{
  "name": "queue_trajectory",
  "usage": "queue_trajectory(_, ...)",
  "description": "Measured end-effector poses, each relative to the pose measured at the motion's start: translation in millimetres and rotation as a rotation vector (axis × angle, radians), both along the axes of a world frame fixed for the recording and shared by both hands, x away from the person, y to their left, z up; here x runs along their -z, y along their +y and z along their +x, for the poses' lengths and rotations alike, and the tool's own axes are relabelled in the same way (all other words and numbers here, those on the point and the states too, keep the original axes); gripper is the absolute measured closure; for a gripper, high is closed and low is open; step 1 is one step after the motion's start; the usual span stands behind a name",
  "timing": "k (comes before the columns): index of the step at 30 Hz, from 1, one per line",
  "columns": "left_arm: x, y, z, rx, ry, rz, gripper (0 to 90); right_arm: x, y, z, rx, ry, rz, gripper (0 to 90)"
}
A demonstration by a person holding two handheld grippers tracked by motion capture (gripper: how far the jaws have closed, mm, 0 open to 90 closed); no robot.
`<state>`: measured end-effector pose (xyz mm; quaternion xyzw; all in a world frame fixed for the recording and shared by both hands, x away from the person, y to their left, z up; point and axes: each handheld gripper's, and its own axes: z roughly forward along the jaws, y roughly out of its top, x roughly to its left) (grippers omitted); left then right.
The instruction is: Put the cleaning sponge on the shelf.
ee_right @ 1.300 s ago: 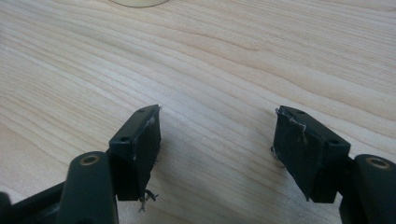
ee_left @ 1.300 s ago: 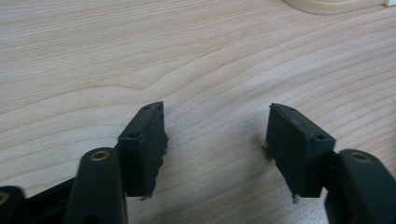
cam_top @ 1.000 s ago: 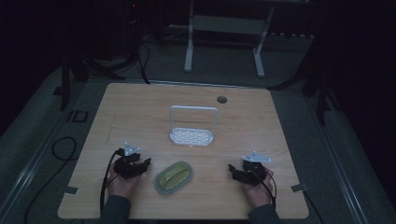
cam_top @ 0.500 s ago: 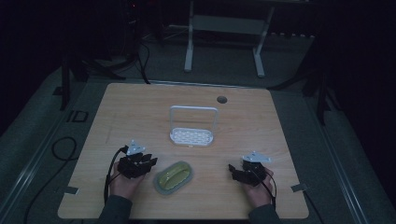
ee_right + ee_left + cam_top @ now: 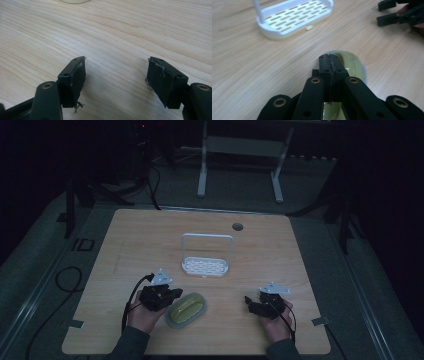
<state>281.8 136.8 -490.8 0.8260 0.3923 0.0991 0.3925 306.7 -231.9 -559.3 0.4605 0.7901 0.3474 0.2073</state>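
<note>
A yellow-green oval bar in a pale dish lies on the wooden table near the front edge. My left gripper hovers at the dish's left end. Its jaws have just been closing and now stand shut with nothing between them, tips over the near rim of the dish. My right gripper rests to the right of the dish, apart from it. In the right gripper view it is open over bare wood.
A white slotted rack with an upright loop handle stands behind the dish at mid table, seen close in the left gripper view. A round cable hole lies near the far edge. The dark floor surrounds the table.
The left gripper has moved right, up to the oval dish, and its jaws have gone from open to shut. The right gripper has kept still.
</note>
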Motion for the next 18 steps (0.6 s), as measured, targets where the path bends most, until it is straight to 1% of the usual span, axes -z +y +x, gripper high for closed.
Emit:
queue_trajectory(3, -1.3, -6.1, -2.3, 0.019, 0.001, -0.001, 89.8, 0.0, 0.0, 0.0, 0.000, 0.000, 0.000, 31.0)
queue_trajectory(7, -4.2, -14.3, -5.6, 0.044, -0.008, -0.010, 89.8, 0.0, 0.0, 0.0, 0.000, 0.000, 0.000, 31.0)
queue_trajectory(9, -5.7, -19.2, -6.5, 0.064, -0.008, 0.000, 89.8, 0.0, 0.0, 0.0, 0.000, 0.000, 0.000, 31.0)
queue_trajectory(11, -6.0, -25.5, -7.4, 0.079, -0.006, -0.003, 89.8, 0.0, 0.0, 0.0, 0.000, 0.000, 0.000, 30.9)
queue_trajectory(13, -6.0, -25.5, -7.4, 0.079, -0.006, -0.003, 89.8, 0.0, 0.0, 0.0, 0.000, 0.000, 0.000, 30.9)
queue_trajectory(14, -4.5, -34.4, -8.1, 0.102, 0.000, 0.000, 89.8, 0.0, 0.0, 0.0, 0.000, 0.000, 0.000, 31.0)
queue_trajectory(16, -2.4, -40.9, -8.9, 0.115, 0.010, 0.002, 89.8, 0.0, 0.0, 0.1, 0.000, -0.001, 0.000, 30.9)
queue_trajectory(18, -0.4, -46.4, -9.5, 0.132, 0.016, 0.014, 89.8, 0.1, 0.0, 0.1, -0.001, -0.001, 0.000, 30.9)
